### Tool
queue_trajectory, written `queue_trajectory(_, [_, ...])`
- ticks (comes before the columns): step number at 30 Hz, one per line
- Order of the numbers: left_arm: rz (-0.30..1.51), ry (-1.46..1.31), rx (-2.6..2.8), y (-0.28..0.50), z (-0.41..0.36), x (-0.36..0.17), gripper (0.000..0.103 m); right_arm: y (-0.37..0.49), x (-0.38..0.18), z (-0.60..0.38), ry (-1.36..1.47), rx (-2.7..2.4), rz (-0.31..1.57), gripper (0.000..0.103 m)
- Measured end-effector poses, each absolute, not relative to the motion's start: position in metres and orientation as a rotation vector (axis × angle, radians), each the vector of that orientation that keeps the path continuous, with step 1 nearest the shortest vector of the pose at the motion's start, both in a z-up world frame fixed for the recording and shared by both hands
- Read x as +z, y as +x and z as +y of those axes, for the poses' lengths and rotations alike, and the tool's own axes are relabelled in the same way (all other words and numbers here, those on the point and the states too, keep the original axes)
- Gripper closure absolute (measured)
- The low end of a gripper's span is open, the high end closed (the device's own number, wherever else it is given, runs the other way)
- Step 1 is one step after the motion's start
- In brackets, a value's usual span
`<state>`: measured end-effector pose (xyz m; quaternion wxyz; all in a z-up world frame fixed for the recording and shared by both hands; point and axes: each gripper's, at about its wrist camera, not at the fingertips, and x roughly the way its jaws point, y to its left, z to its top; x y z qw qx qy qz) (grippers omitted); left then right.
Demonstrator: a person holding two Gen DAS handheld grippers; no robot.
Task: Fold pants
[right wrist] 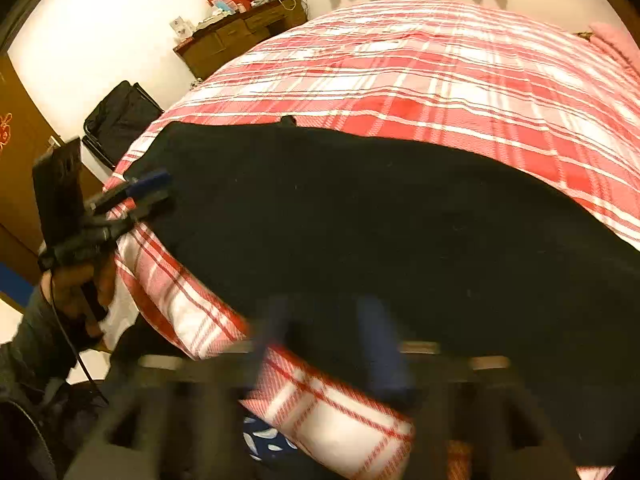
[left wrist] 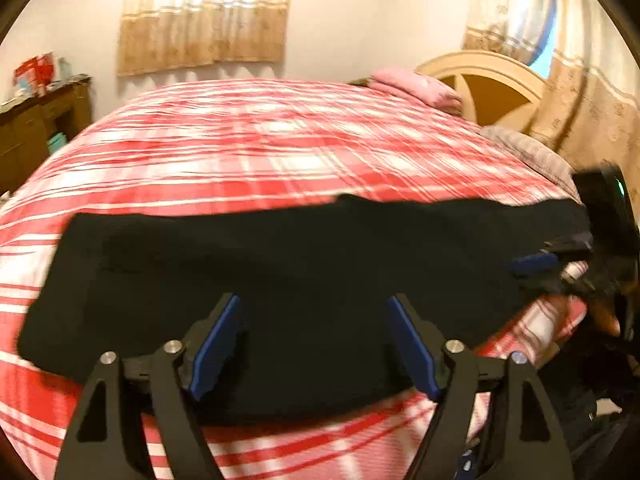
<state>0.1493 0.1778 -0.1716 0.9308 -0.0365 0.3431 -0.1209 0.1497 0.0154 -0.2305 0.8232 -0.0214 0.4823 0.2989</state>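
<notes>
Black pants [left wrist: 280, 272]: long axis crosswise, ahead of both grippers.
Left gripper [left wrist: 314, 344]: fingers apart, empty, nearer.
Right gripper [right wrist: 332, 340]: apart, blurred.

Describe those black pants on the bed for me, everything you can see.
The black pants lie flat in a long folded band across the near edge of the red plaid bedspread. The fabric looks soft, matte and plain. The open left gripper hovers over them; neither it nor the open right gripper pinches them.
</notes>
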Motion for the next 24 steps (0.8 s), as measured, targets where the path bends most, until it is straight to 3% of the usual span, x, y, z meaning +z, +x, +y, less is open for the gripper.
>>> queue_trajectory(2, [0.703, -0.1, -0.2, 0.152, 0.192, -0.173, 0.009, 0.147, -0.235, 0.01, -0.033, 0.633, 1.013, 0.027])
queue_trajectory(14, [0.742, -0.146, -0.093, 0.156, 0.227, -0.19, 0.006, 0.153, -0.222, -0.067, 0.172, 0.447, 0.968, 0.027])
queue_trajectory(16, [0.718, -0.129, -0.09, 0.153, 0.225, -0.19, 0.005, 0.155, -0.227, -0.095, 0.279, 0.472, 0.976, 0.032])
queue_trajectory(24, [0.649, -0.117, -0.021, 0.145, 0.246, -0.162, 0.005, 0.115, -0.175, -0.179, 0.26, 0.231, 0.788, 0.031])
